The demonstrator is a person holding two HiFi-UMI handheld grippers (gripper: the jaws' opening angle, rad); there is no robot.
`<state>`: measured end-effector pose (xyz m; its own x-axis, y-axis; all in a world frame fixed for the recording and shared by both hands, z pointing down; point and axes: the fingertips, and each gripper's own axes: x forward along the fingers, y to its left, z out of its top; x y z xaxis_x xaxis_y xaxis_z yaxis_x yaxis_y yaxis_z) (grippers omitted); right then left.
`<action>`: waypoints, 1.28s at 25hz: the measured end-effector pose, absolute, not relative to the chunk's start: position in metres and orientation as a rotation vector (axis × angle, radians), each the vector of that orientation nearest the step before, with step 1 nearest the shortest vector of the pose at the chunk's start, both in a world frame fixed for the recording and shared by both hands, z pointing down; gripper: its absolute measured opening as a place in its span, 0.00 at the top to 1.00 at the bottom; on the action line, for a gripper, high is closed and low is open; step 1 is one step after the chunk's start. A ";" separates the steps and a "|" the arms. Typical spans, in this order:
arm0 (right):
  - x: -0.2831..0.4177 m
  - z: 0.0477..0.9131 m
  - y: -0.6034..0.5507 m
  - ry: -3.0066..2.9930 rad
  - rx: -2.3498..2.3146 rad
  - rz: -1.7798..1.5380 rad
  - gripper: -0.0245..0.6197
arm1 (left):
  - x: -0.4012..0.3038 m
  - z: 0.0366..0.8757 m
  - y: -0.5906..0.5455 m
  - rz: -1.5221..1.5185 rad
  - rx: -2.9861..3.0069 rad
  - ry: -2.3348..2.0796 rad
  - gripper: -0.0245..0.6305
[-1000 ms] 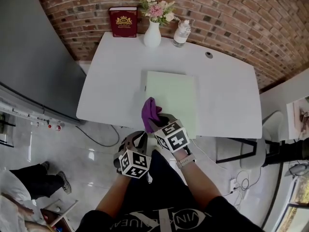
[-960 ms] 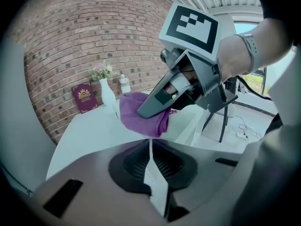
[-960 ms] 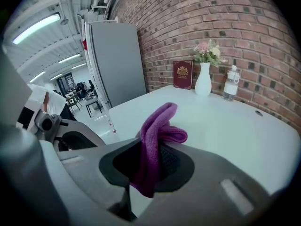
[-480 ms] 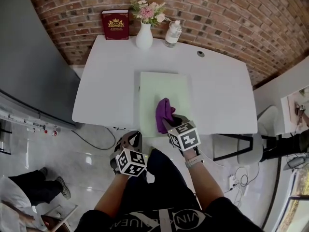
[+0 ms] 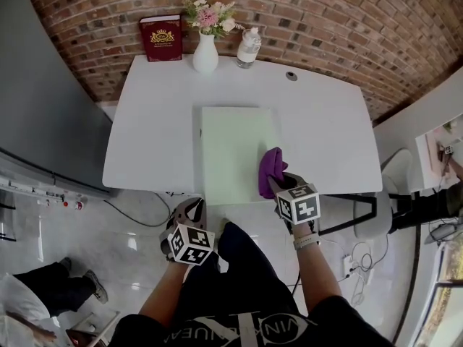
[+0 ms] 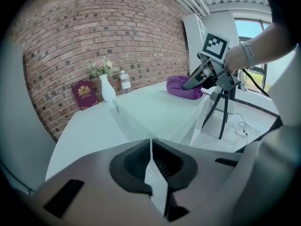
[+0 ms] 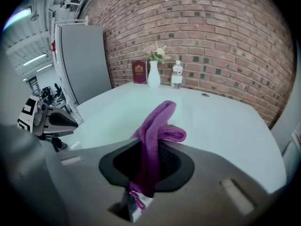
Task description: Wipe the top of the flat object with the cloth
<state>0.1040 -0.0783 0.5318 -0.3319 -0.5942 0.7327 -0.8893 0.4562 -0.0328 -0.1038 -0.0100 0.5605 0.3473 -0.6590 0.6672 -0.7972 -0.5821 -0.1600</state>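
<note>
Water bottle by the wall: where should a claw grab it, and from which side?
Probably around its body, coming from the near side. The water bottle stands upright, the vase is close on its left, and the brick wall is right behind.

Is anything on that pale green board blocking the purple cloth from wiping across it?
Nothing visible. Apart from the cloth, the board is bare; the vase, bottle and book stand at the far edge of the table.

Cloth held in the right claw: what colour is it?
Purple cloth, clearest in the right gripper view.
</note>
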 end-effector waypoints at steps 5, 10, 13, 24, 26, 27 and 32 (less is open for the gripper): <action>0.134 0.532 -0.073 -2.012 1.309 0.602 0.86 | -0.104 0.559 -0.009 1.050 2.427 -1.310 0.94; 0.155 0.530 -0.068 -1.945 1.337 0.548 0.86 | -0.110 0.560 -0.004 1.040 2.424 -1.315 0.94; 0.155 0.518 -0.060 -1.833 1.280 0.318 0.86 | -0.115 0.560 0.003 1.031 2.410 -1.324 0.94; -0.015 0.482 -0.039 -2.319 1.082 0.493 0.86 | -0.120 0.554 0.023 0.980 2.415 -1.348 0.94; -0.041 0.485 -0.031 -2.369 1.017 0.531 0.86 | -0.122 0.553 0.025 0.977 2.409 -1.355 0.94; -0.052 0.487 -0.028 -2.381 0.983 0.549 0.86 | -0.122 0.553 0.026 0.976 2.407 -1.358 0.94; -0.080 0.508 -0.019 -2.365 0.877 0.597 0.86 | -0.118 0.547 0.027 0.969 2.415 -1.361 0.94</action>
<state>-0.0796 -0.0193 0.5076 -0.6408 -0.4515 0.6209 -0.6921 0.6898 -0.2127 -0.1181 0.0266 0.5474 0.3591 -0.6873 0.6315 -0.8216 -0.5538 -0.1355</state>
